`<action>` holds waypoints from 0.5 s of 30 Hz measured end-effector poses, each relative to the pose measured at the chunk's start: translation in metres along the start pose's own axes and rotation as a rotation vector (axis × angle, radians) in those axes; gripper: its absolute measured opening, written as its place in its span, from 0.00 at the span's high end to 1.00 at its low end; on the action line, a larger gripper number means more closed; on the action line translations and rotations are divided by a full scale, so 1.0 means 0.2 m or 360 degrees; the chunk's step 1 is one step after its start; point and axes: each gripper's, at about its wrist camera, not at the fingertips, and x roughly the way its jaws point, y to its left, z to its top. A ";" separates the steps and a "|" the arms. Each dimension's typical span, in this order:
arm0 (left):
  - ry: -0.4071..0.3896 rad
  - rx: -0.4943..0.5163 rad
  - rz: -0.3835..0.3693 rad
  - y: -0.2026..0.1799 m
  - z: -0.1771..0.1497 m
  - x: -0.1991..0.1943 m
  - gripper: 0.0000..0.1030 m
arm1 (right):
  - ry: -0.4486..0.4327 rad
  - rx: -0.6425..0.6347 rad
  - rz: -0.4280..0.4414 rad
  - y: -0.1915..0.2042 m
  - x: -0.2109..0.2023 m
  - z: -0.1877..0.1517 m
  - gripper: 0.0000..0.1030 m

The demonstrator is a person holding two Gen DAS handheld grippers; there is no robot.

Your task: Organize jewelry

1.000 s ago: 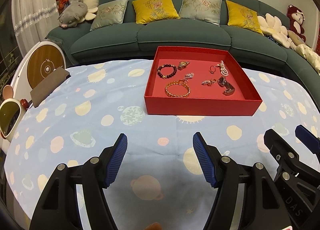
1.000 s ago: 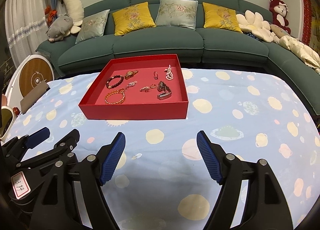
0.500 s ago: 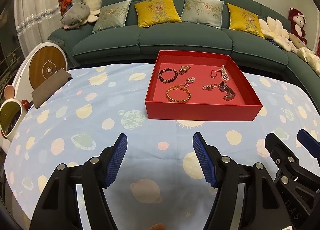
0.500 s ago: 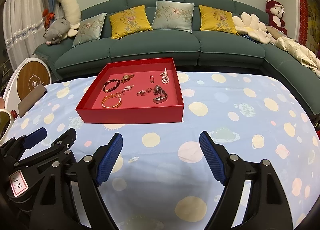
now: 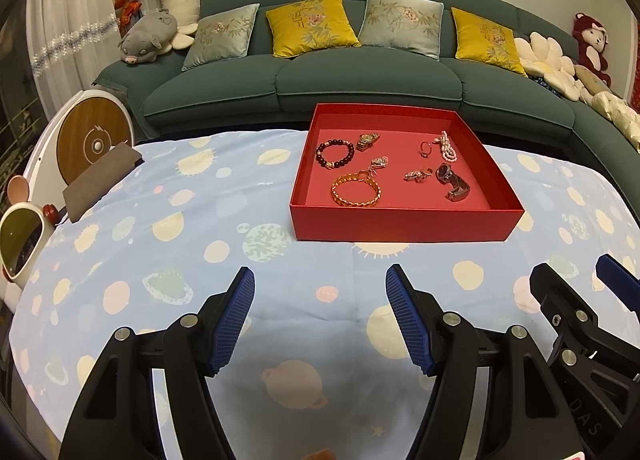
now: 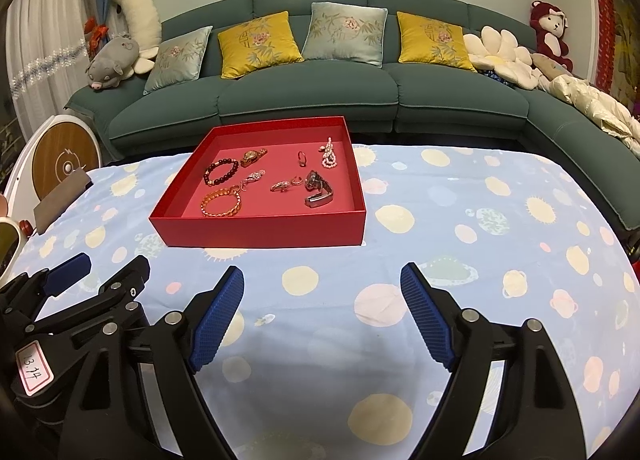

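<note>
A red tray (image 5: pixel 404 225) (image 6: pixel 260 237) stands on the far half of the table. In it lie a dark bead bracelet (image 5: pixel 335 153) (image 6: pixel 221 172), a gold chain bracelet (image 5: pixel 356 190) (image 6: pixel 222 201), a gold watch (image 5: pixel 368 140) (image 6: pixel 253 155), a dark watch (image 5: pixel 452 182) (image 6: pixel 318 188), a pearl strand (image 5: pixel 448 147) (image 6: pixel 329 154), a ring (image 6: pixel 302 157) and small brooches. My left gripper (image 5: pixel 320 316) is open and empty over the near cloth. My right gripper (image 6: pixel 322 316) is open and empty beside it.
The table has a blue planet-print cloth (image 5: pixel 200 244). A green sofa (image 6: pixel 312 100) with cushions curves behind it. A white round device (image 5: pixel 94 140), a brown pouch (image 5: pixel 102 180) and a small mirror (image 5: pixel 20 244) sit at the left edge.
Both grippers have drawn back and lifted a little, so the tray looks smaller and farther. Both stay open and empty.
</note>
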 end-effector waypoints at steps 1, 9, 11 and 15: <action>0.0001 0.0000 -0.0003 0.00 0.00 0.00 0.36 | -0.0001 0.0000 0.0001 0.00 0.00 0.00 0.24; 0.0010 -0.0002 0.0006 0.01 0.00 0.00 0.35 | 0.0000 -0.0001 0.0002 0.00 0.00 0.00 0.24; 0.0010 -0.0004 0.0007 0.01 0.00 0.01 0.35 | -0.0001 -0.0001 0.0003 0.00 0.00 0.00 0.24; 0.0011 -0.0002 0.0006 0.01 0.00 0.01 0.35 | -0.0002 -0.0001 0.0003 0.00 -0.01 0.00 0.24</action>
